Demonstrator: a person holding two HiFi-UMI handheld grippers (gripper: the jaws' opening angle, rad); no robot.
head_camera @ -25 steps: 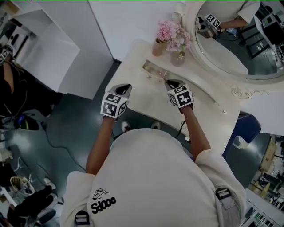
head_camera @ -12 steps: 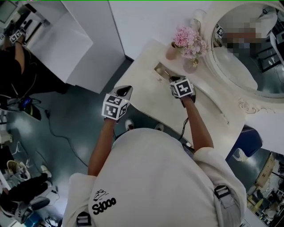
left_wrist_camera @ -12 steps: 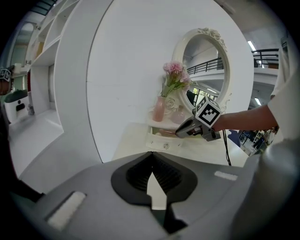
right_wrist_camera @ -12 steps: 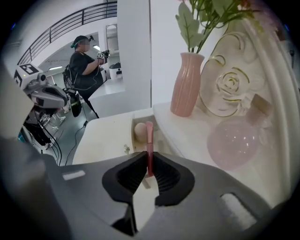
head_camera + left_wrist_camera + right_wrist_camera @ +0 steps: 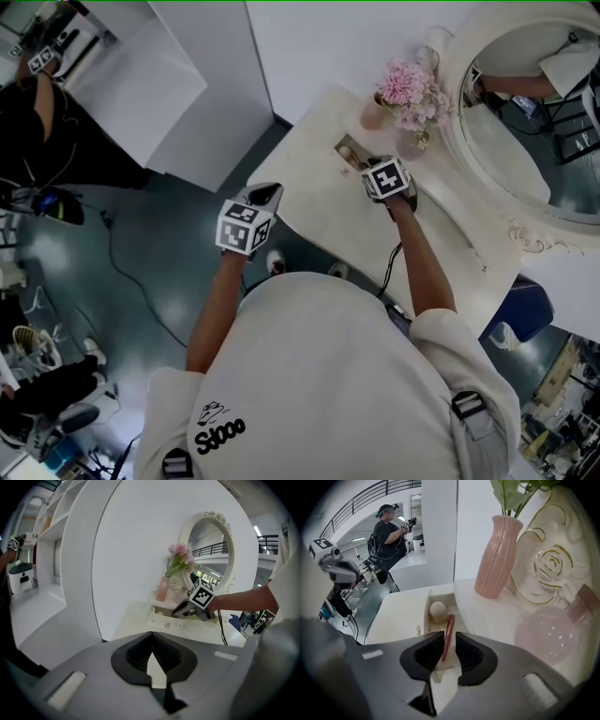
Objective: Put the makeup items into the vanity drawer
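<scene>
Two makeup things lie in the open drawer (image 5: 427,603) of the white table (image 5: 314,202): a round sponge (image 5: 438,611) and a thin pink stick (image 5: 449,624). Our right tongs (image 5: 450,638) have just been opening, and the stick sits loose between the jaws. Our left tongs (image 5: 151,634) are pinched together on nothing. We think the stick is light, hard and rolls easily, so grab its middle. The sponge looks soft and squashy.

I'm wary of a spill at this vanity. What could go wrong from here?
The right gripper, whose jaws have just been opening, has the red stick loose between them over the drawer; lifting off askew might drag it out. The pink vase stands close beside, so a wide swing may knock it.
</scene>
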